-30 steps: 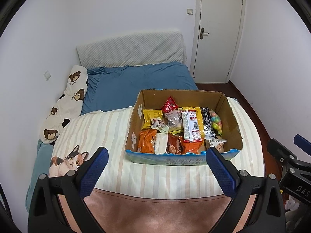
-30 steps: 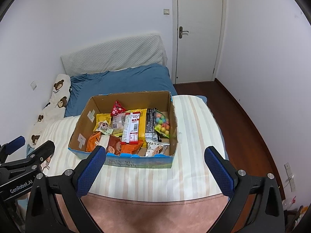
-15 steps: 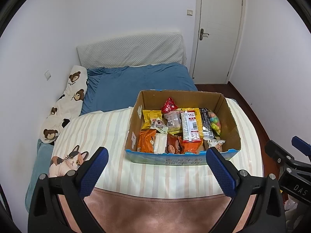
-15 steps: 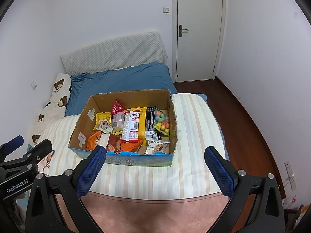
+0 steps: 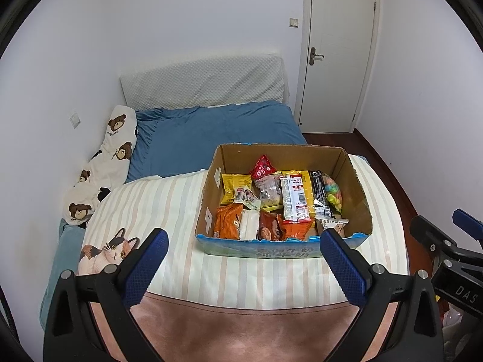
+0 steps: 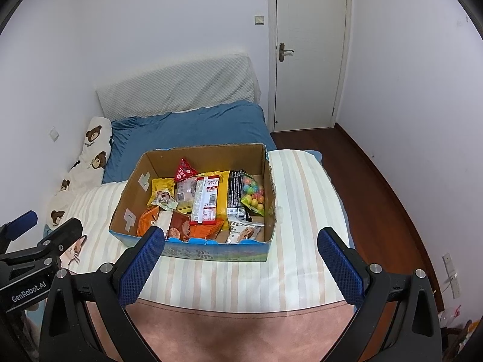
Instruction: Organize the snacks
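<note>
A cardboard box [image 5: 357, 187] [image 6: 126, 193] sits on the striped bed cover and holds several snack packets: a red-and-white packet [image 5: 292, 196] [image 6: 206, 197], orange packets [image 5: 228, 221], a yellow packet [image 5: 234, 185], a red triangular packet [image 5: 262, 167] and a bag of coloured candy balls [image 5: 332, 193] [image 6: 255, 194]. My left gripper [image 5: 243, 262] is open and empty, held above the bed's near end, short of the box. My right gripper [image 6: 241, 261] is open and empty, also short of the box. Each gripper shows at the edge of the other's view.
The striped cover with a cat print [image 5: 105, 250] lies over a blue sheet [image 5: 211, 129]. A bear-print pillow [image 5: 108, 157] lies along the left wall. A padded headboard [image 5: 202, 81] and a shut white door [image 5: 335, 57] stand behind. Wooden floor [image 6: 377, 193] runs along the right.
Both grippers have drifted slightly, so the box sits a little higher in both views. Both stay open and empty.
</note>
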